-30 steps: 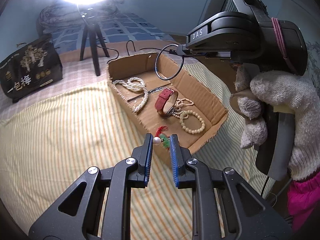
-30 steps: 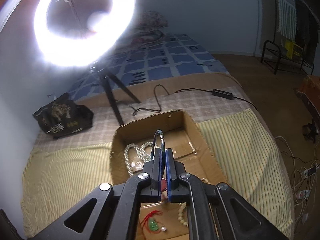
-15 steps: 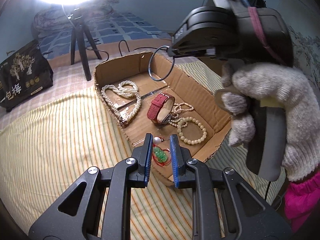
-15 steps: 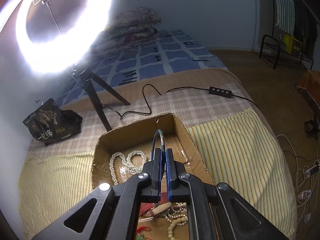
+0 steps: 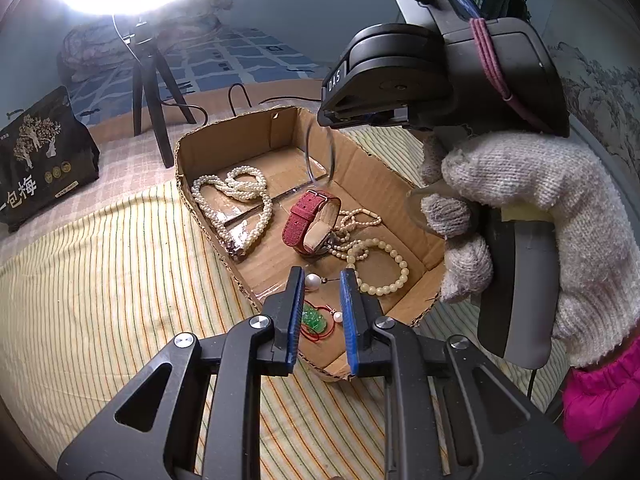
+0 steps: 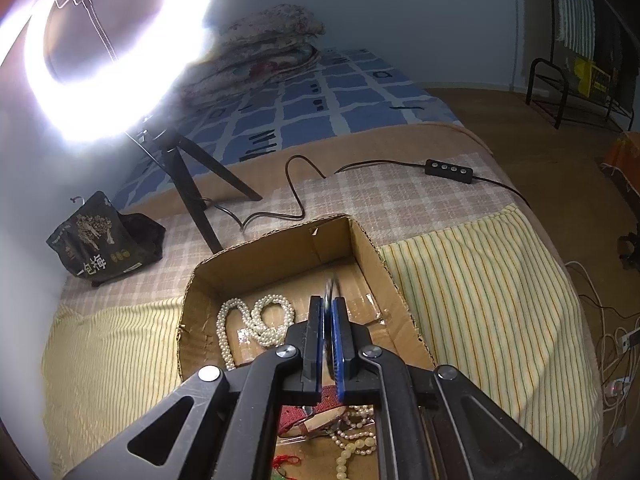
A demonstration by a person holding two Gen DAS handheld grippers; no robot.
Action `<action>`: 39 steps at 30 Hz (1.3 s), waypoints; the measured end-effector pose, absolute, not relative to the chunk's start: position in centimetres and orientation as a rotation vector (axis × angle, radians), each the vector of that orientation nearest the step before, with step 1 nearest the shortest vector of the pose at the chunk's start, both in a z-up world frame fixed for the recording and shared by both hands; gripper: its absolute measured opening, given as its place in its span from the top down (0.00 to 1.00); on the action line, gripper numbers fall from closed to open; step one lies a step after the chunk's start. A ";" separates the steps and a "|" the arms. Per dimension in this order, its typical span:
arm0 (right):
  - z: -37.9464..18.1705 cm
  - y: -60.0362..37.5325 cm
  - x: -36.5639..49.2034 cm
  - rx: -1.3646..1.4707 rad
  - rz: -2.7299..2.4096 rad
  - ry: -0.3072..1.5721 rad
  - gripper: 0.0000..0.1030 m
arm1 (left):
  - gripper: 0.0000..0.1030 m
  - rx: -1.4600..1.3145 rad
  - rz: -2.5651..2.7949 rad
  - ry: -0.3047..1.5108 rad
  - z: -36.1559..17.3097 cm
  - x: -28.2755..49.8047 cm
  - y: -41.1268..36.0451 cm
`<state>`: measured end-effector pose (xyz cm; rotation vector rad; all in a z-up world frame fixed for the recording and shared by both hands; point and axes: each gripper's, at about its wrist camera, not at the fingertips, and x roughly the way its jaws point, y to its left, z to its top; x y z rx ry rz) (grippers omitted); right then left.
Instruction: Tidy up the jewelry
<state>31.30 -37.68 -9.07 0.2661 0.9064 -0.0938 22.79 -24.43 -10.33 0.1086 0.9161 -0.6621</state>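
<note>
A cardboard box (image 5: 412, 200) (image 6: 372, 252) lies on the striped bedspread. In it are a white pearl necklace (image 5: 240, 208) (image 6: 256, 320), a red-strap watch (image 5: 308, 220), a cream bead bracelet (image 5: 380, 268), a green pendant on red cord (image 5: 314, 318) and a loose pearl (image 5: 313, 282). My left gripper (image 5: 320, 292) is open and empty above the box's near end. My right gripper (image 6: 327, 312) hovers over the box; its fingers have parted slightly and the thin metal bangle (image 5: 320, 156) (image 6: 330, 286) looks blurred, dropping below it.
A ring light on a black tripod (image 5: 156, 92) (image 6: 192, 184) stands behind the box, with its cable and inline switch (image 6: 448, 168). A black snack bag (image 5: 40, 156) (image 6: 100, 240) sits at the left. The bed edge and floor cables are on the right.
Both grippers have moved forward over the box. My right gripper's fingers have eased apart and the bangle, held firmly before, now blurs and hangs lower toward the box floor.
</note>
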 end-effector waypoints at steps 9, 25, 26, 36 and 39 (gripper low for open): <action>-8.6 -37.3 31.0 0.230 -0.117 0.901 0.46 | 0.58 0.105 -0.645 0.899 -10.0 22.8 -24.2; -6.8 -36.6 29.9 0.185 -0.136 0.868 0.18 | 0.47 0.109 -0.625 0.881 -8.8 22.1 -23.4; -6.6 -36.5 29.8 0.179 -0.136 0.868 0.18 | 0.45 0.109 -0.625 0.878 -8.7 22.0 -23.3; -4.5 -35.9 27.9 0.157 -0.146 0.846 0.16 | 0.41 0.114 -0.616 0.840 -6.9 20.7 -22.3; -3.9 -35.9 27.2 0.154 -0.150 0.838 0.16 | 0.41 0.118 -0.611 0.825 -6.1 20.1 -21.6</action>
